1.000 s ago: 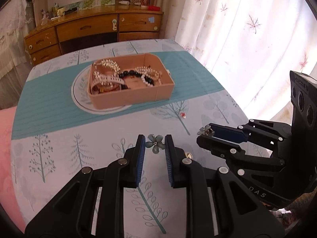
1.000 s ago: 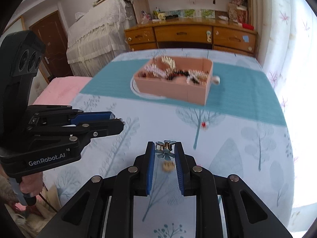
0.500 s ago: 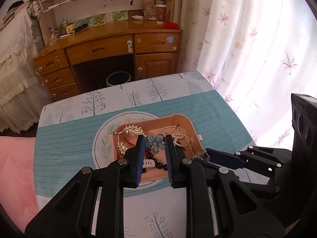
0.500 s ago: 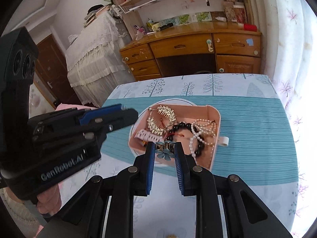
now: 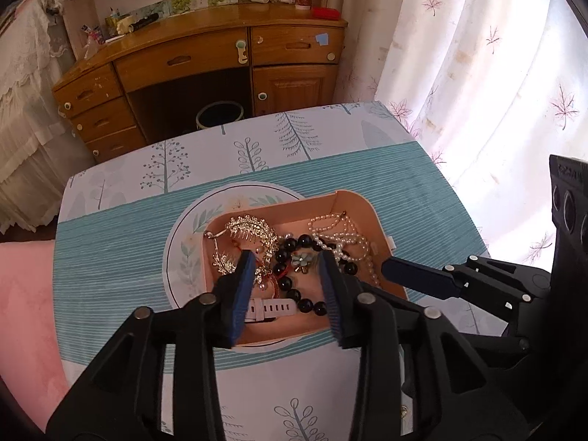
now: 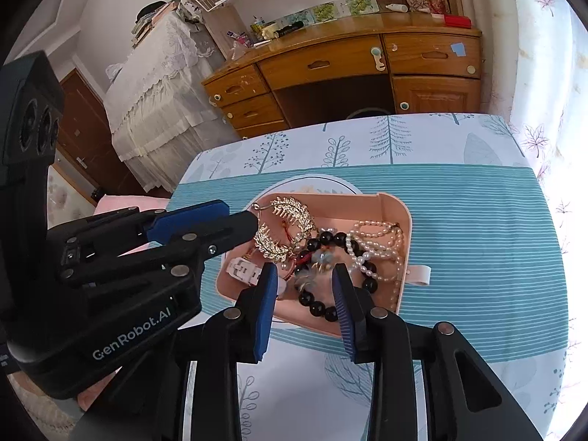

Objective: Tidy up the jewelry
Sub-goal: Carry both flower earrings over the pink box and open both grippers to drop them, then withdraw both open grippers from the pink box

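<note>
A pink box (image 5: 367, 213) sits on the round print of the tablecloth. It holds a gold leaf comb (image 5: 250, 226), a black bead bracelet (image 5: 290, 246), a pearl necklace (image 5: 345, 237) and a white watch strap (image 5: 264, 308). My left gripper (image 5: 284, 261) hangs over the box, jaws opening; a blue flower earring (image 5: 303, 260) lies loose on the beads below. My right gripper (image 6: 304, 270) is over the box (image 6: 398, 217) too, also opening. A second flower earring (image 6: 307, 281) shows blurred between its pads, touching neither. Each gripper appears in the other's view: left gripper (image 6: 205, 220), right gripper (image 5: 415, 275).
A wooden desk (image 5: 205, 58) with drawers stands beyond the table's far edge, a dark bin (image 5: 219, 114) under it. White curtains (image 5: 477, 73) hang on the right, and a pink surface (image 5: 25, 312) borders the table on the left. A small gold piece (image 5: 404, 409) lies on the near tablecloth.
Both grippers travelled from the near part of the table to above the pink box, each carrying a flower earring. Their jaws have since parted and the flowers have left the pads.
</note>
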Available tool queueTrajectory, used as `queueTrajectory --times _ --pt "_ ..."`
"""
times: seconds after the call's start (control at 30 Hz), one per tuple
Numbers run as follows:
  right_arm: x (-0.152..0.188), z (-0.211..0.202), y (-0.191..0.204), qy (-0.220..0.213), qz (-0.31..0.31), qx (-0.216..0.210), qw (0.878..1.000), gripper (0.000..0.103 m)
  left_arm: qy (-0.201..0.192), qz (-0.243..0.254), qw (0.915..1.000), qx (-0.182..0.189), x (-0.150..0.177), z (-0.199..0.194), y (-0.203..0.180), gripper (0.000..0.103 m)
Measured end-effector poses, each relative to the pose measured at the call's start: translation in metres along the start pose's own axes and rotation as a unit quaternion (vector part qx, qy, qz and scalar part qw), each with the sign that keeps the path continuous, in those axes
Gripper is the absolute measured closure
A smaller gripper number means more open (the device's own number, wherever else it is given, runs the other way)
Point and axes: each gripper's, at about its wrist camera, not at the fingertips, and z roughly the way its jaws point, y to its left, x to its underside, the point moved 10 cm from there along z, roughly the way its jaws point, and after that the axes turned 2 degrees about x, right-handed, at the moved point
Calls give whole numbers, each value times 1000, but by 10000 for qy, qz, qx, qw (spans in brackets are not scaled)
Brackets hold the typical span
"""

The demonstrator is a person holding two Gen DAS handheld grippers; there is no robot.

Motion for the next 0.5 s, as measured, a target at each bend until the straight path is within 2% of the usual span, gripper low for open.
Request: queueTrajectory --times 0.33,0.5 --pt "24 -19 -16 -64 197 89 9997 72 -1 -174 9998 -70 25 -20 5 59" --pt "41 -34 -18 -61 105 193 9997 72 8 -144 9999 -82 43 -32 3 59"
